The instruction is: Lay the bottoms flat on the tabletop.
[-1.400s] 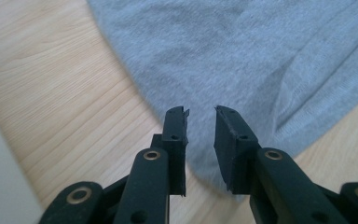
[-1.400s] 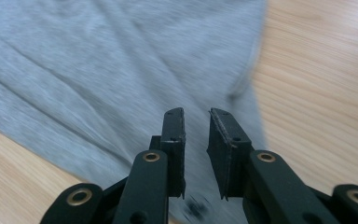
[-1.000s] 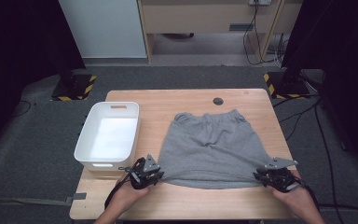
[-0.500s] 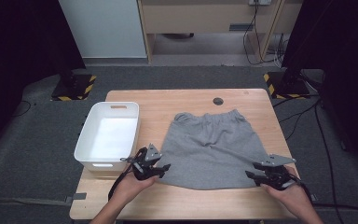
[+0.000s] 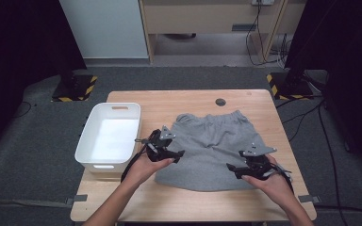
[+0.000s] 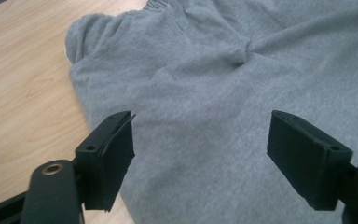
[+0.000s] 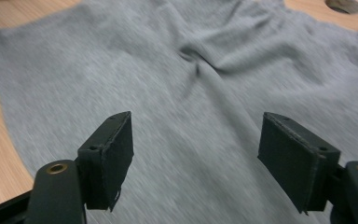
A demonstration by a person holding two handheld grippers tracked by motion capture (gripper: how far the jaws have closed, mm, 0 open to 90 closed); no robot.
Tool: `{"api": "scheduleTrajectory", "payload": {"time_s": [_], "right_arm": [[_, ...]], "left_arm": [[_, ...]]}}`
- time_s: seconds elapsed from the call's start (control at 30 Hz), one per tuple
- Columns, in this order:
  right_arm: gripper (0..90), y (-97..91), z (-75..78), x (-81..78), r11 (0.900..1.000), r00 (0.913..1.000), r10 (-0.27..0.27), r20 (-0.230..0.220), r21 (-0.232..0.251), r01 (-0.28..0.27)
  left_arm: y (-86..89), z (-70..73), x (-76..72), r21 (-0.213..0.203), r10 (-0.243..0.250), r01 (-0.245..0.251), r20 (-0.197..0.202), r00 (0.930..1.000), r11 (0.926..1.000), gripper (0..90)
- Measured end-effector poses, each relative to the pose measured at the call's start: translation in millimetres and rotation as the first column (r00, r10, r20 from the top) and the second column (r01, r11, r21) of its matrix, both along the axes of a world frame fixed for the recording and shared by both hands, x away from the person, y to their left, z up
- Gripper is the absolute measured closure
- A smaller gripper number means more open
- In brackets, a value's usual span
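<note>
Lying flat on the wooden table (image 5: 188,101), the grey shorts (image 5: 212,150) have their waistband toward the far edge and their leg hems toward the person. A second ago both grippers sat at the near hem corners of the cloth; since then the left gripper (image 5: 173,154) has lifted and come in over the left leg, and the right gripper (image 5: 233,168) has come in over the right leg. Both sets of jaws have just been opening and now stand wide apart with nothing between them, the grey cloth lying below in both gripper views. The near hem now looks rounder and drawn in from the table's near edge. A white bin (image 5: 108,136) stands on the table's left side, just beside the left gripper and apart from the shorts. A dark round disc (image 5: 220,101) sits in the tabletop beyond the waistband. Grey carpet (image 5: 33,141) surrounds the table, with yellow-and-black striped stand feet (image 5: 75,89) and a wooden shelf unit (image 5: 207,14) behind. Nothing lies on the shorts.
</note>
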State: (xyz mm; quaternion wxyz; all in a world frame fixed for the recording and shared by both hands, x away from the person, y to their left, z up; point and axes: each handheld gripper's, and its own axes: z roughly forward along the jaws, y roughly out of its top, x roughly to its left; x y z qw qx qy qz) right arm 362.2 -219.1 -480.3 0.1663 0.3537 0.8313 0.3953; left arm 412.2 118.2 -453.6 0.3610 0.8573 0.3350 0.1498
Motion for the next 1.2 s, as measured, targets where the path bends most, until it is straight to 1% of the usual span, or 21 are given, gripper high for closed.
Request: {"api": "scheduleTrajectory", "payload": {"time_s": [0.13,0.27,0.37,0.47,0.57,0.67,0.77,0.83,0.9,0.93,1.1,1.2], "right_arm": [[22.6,15.3,3.0,3.3,0.9999,0.9999,0.015,0.007,0.003,-0.015],[21.2,28.3,3.8,5.8,0.9995,0.9994,0.032,0.012,0.001,-0.032],[21.0,39.2,3.9,7.7,0.9988,0.9987,0.049,0.012,-0.001,-0.049],[20.9,46.4,3.6,9.2,0.9982,0.9982,0.06,0.008,-0.005,-0.06],[20.1,54.4,4.0,10.5,0.9976,0.9975,0.07,0.008,-0.003,-0.07],[18.1,62.7,4.3,10.7,0.9963,0.9963,0.086,0.001,-0.006,-0.086],[15.6,71.2,4.3,11.0,0.9937,0.9937,0.112,-0.001,-0.002,-0.112],[15.2,76.4,3.6,11.0,0.9916,0.9916,0.129,0.002,-0.002,-0.129],[15.5,81.0,3.1,11.2,0.9901,0.9901,0.14,0.001,0.001,-0.14],[16.0,83.2,2.9,11.2,0.9896,0.9896,0.144,0.001,0.003,-0.144],[19.6,93.0,1.3,10.3,0.9873,0.9873,0.159,0.0,0.001,-0.159],[23.6,98.9,0.5,8.8,0.9856,0.9856,0.169,-0.001,0.002,-0.169]], "left_arm": [[-5.4,4.2,8.9,0.005,-0.003,0.002,0.005,1.0,1.0,18.5],[-9.5,7.7,18.3,-0.009,0.0,0.001,0.005,1.0,1.0,14.9],[-11.3,8.9,24.9,-0.011,-0.002,0.002,0.003,1.0,0.9999,13.4],[-12.5,9.8,30.6,-0.01,-0.014,0.014,-0.003,0.9999,0.9999,11.9],[-13.8,10.8,36.8,-0.004,-0.02,0.02,-0.017,0.9996,0.9998,10.7],[-14.5,11.9,42.2,-0.004,-0.011,0.011,-0.03,0.9995,0.9999,10.2],[-16.1,13.8,47.0,-0.02,-0.015,0.014,-0.039,0.9991,0.9997,10.0],[-17.1,14.6,49.0,-0.021,-0.025,0.024,-0.041,0.9989,0.9995,9.4],[-17.9,14.7,50.6,-0.038,-0.027,0.025,-0.043,0.9987,0.9989,9.3],[-18.5,14.6,51.4,-0.04,-0.03,0.028,-0.043,0.9986,0.9988,9.2],[-22.0,14.8,57.9,-0.02,-0.048,0.047,-0.059,0.9971,0.9987,7.7],[-22.8,15.8,63.2,-0.027,-0.038,0.037,-0.06,0.9974,0.999,7.8]]}}
